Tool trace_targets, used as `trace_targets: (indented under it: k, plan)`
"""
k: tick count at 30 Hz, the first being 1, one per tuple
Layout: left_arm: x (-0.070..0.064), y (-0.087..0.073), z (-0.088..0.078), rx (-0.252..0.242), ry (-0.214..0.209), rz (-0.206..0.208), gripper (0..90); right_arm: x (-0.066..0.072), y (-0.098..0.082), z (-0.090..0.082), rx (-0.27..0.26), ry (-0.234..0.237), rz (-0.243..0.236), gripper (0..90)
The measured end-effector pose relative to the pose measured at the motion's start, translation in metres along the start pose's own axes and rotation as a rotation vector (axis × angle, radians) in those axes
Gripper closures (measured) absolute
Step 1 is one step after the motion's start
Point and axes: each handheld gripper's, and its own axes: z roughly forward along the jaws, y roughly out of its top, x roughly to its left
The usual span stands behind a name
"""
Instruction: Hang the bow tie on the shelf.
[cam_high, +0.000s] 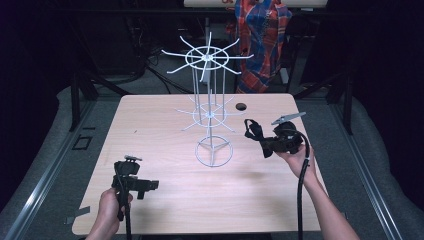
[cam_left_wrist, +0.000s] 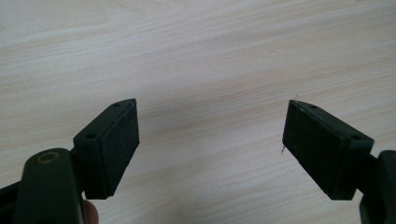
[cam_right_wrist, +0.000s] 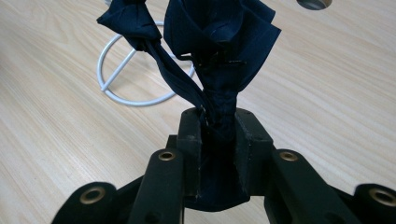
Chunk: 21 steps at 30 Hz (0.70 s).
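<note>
Gripping one dark cloth, the right gripper is squeezing it between both jaws, the fabric bunching up beyond the tips. In the high view that right gripper is hovering over the table, just right of one white wire rack, whose two spoked tiers are rising above one ring base. The left gripper is sitting low near the table's front left, well apart from the rack. Its two jaws are gaping wide over bare wood, the left gripper holding nothing. One plaid garment is hanging behind the table.
</note>
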Motion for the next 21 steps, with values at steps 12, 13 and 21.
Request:
trace_targets:
  k: [12, 13, 21]
  plan:
    - [0.000, 0.000, 0.000, 0.000, -0.002, 0.001, 18.9, -0.005, 0.002, -0.010, -0.038, 0.030, 0.039, 73.8]
    - [0.000, 0.000, 0.000, 0.000, -0.001, 0.001, 18.9, -0.005, 0.003, -0.011, -0.040, 0.035, 0.045, 73.8]
    - [0.000, 0.000, 0.000, -0.001, 0.001, 0.002, 18.9, -0.004, 0.007, -0.017, -0.076, 0.065, 0.061, 73.7]
